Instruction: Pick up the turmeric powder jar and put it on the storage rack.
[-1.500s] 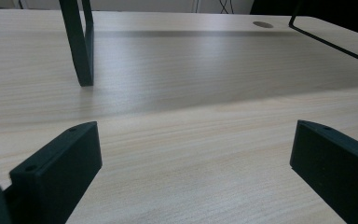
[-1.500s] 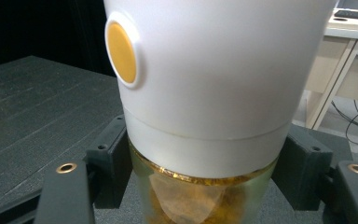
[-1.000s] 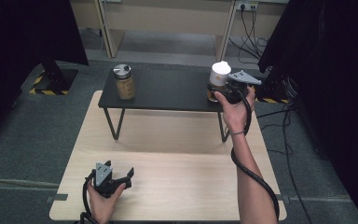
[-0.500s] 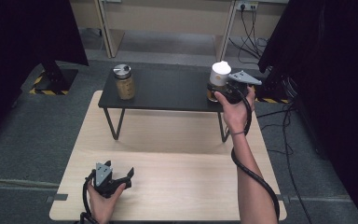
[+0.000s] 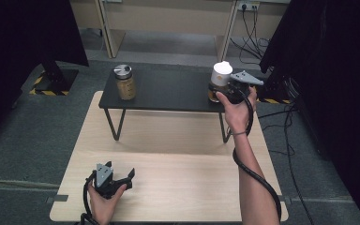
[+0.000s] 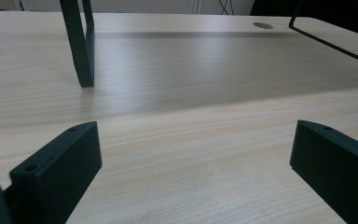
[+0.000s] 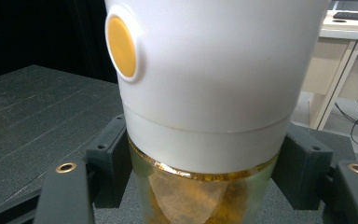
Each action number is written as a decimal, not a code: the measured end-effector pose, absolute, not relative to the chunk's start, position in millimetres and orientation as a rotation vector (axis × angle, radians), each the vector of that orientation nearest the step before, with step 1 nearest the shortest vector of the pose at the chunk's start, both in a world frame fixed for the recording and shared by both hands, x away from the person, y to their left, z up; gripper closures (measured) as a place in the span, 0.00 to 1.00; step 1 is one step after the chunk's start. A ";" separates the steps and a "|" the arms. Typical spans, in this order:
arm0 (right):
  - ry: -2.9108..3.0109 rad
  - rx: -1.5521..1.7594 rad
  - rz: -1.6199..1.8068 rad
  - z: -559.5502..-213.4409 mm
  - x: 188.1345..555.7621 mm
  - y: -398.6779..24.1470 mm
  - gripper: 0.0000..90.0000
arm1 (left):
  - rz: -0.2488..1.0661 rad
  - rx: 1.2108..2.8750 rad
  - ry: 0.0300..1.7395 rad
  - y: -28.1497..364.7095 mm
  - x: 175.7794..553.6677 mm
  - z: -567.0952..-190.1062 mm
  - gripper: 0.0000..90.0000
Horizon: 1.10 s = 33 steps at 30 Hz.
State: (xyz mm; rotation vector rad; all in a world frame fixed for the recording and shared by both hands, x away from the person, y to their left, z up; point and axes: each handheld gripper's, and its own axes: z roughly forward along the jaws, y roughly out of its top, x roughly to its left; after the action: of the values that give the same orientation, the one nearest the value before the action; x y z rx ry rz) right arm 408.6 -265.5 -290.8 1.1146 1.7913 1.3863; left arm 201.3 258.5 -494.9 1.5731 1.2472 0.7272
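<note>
A person stands at a pale wooden counter [image 5: 178,154] with a low black shelf [image 5: 168,91] standing on its far part. Each hand holds a pair of tongs.

The right tongs [image 5: 221,90] reach to the shelf's right end, where a jar [image 5: 221,80] stands. The jar has a tall white lid with a round orange button, and a clear glass body with something amber inside. In the right gripper view the jar [image 7: 205,121] sits squarely between the two black jaws, which flank the glass just under the lid. They look closed against it, though the exact contact is hard to judge this close up. The jar seems to rest on the shelf, not lifted.

The left tongs [image 5: 117,180] lie low on the near left of the counter, jaws spread wide and holding nothing. In the left gripper view, bare wood and the shelf's legs lie ahead of them. A second jar [image 5: 124,83], brown with a metal lid, stands well apart, far across the shelf from the right tongs.

The step in hand looks like grasping the white-lidded jar. To do it well, squeeze on the glass rather than the smooth lid, keep the jar centred and upright, and lift straight up, since the tall lid makes it top-heavy.
</note>
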 end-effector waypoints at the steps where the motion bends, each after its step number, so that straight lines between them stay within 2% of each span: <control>1: 1.791 1.115 1.386 -290.8 408.6 -265.5 0.34 | 0.727 1.573 1.247 258.5 201.3 -494.9 0.01; 33: 1.780 1.129 1.402 -292.2 409.6 -266.4 0.34 | 0.726 1.567 1.249 258.7 200.9 -495.4 0.01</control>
State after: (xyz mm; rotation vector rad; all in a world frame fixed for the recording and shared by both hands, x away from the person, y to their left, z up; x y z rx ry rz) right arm 409.6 -266.4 -292.2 1.1293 1.7800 1.4015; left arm 200.9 258.7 -495.4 1.5669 1.2488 0.7264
